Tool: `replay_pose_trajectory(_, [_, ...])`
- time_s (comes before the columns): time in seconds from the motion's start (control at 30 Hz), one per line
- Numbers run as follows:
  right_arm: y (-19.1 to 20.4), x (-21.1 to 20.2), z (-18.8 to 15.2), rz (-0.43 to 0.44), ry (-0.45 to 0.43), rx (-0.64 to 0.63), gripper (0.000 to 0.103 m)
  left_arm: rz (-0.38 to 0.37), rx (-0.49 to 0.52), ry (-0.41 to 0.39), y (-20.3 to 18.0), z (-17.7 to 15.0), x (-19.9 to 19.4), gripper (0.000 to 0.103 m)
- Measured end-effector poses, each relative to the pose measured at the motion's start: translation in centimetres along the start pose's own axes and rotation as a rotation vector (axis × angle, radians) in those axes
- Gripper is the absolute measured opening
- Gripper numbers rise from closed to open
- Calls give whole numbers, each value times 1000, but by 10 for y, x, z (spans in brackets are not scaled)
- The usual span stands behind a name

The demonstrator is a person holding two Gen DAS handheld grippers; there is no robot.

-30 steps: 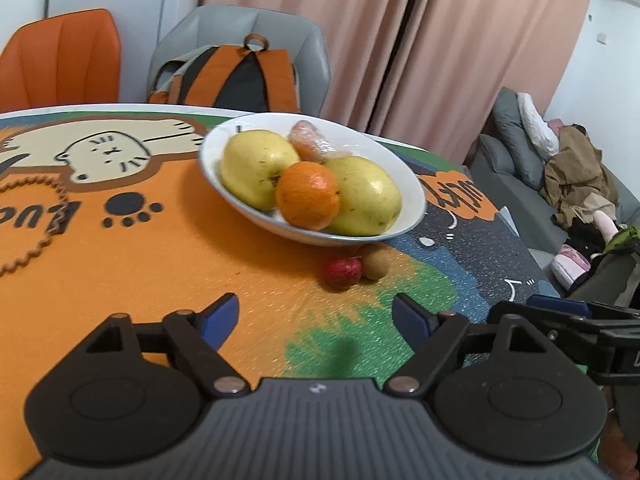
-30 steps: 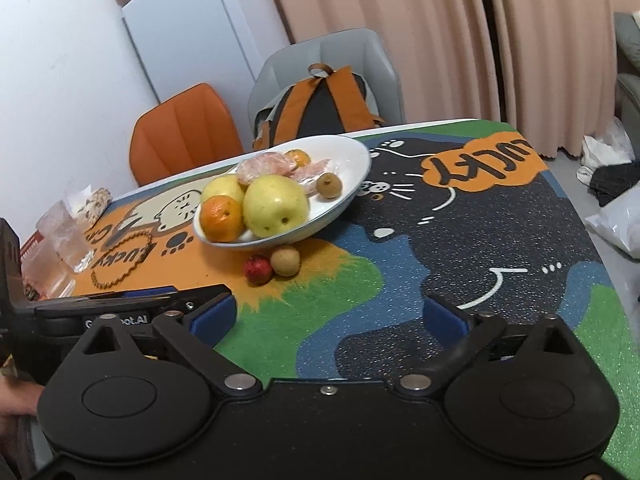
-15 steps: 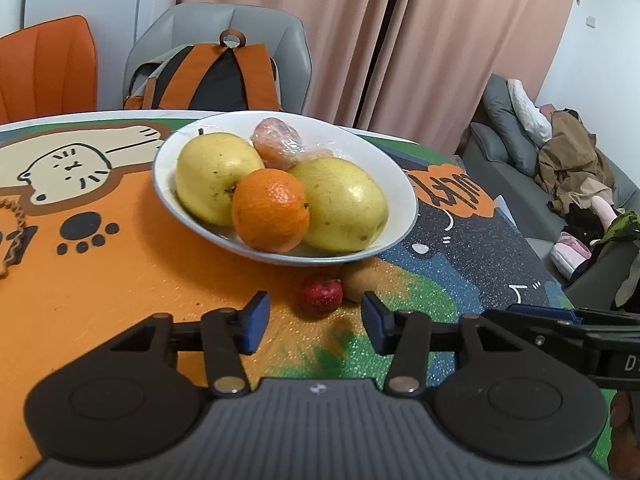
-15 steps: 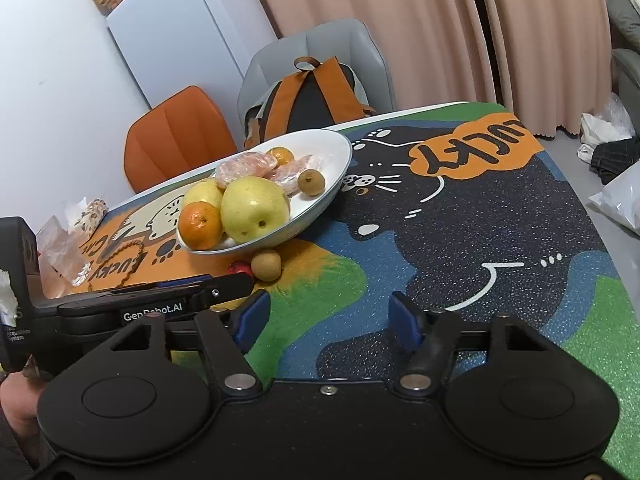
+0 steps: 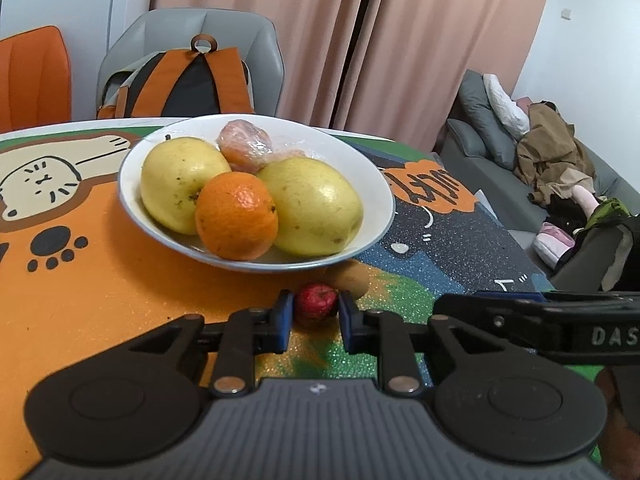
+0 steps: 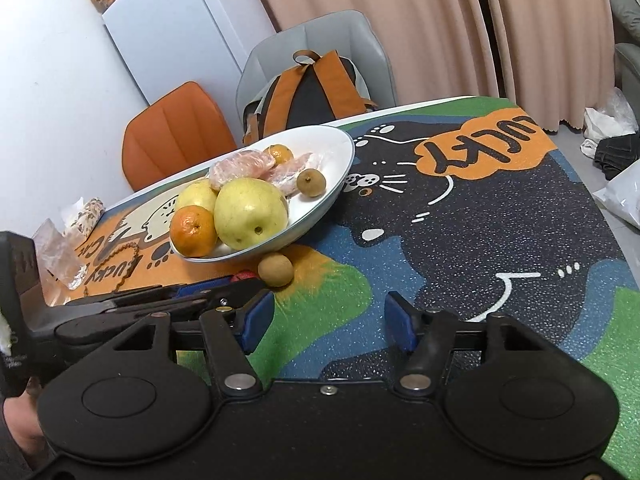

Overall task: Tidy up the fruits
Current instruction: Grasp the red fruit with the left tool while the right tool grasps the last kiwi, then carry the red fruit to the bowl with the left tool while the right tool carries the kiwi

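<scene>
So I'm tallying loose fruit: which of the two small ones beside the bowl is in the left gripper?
The red one, between the left gripper pads; the brown one lies free.

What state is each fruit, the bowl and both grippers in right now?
Left gripper: shut on the red fruit, on the table.
Right gripper: fingers apart, nothing between them.
Brown fruit: loose on the table beside the bowl.
Bowl: upright, holding pears, oranges and wrapped fruit.
</scene>
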State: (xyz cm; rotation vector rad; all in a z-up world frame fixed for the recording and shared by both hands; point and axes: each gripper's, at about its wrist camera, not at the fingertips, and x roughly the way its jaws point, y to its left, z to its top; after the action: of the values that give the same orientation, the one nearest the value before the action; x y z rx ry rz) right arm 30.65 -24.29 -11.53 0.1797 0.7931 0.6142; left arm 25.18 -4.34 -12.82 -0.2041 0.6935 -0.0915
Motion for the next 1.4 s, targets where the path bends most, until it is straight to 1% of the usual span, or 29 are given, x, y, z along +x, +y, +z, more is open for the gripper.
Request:
replay_pose_trajectory(0.3, [18, 18, 12, 12, 4, -54, 60, 2, -13, -3, 10, -1, -14, 22])
replay_pose_trajectory(0.5, [31, 33, 13, 29, 25, -79, 55, 26, -35, 2, 24, -4, -22, 22])
replay_pose_trajectory(0.6, [39, 43, 13, 22, 39, -94, 55, 39, -60, 11, 33, -4, -24, 22])
replay_pose_trajectory(0.77, [51, 55, 15, 8, 42, -120, 54, 56, -79, 2, 46, -3, -32, 22])
replay_pose_trajectory(0.9, [61, 62, 16, -11, 48, -156, 49, 71, -93, -2, 55, -5, -38, 22])
replay_pose_trajectory(0.97, [65, 62, 14, -19, 49, -173, 38, 78, -104, -2, 59, -6, -41, 22])
replay_pose_trajectory(1.0, [66, 62, 14, -17, 56, -167, 25, 81, -109, -2, 61, -7, -42, 22])
replay_pose_trajectory(1.07, [65, 60, 13, -7, 69, -149, 25, 83, -120, -5, 63, -7, -45, 22])
replay_pose_trajectory(1.2, [70, 50, 6, -12, 76, -170, 25, 78, -119, -18, 61, -7, -51, 22])
replay_pose_trajectory(1.4, [69, 36, -1, -27, 75, -160, 24, 70, -115, -37, 56, -8, -60, 22])
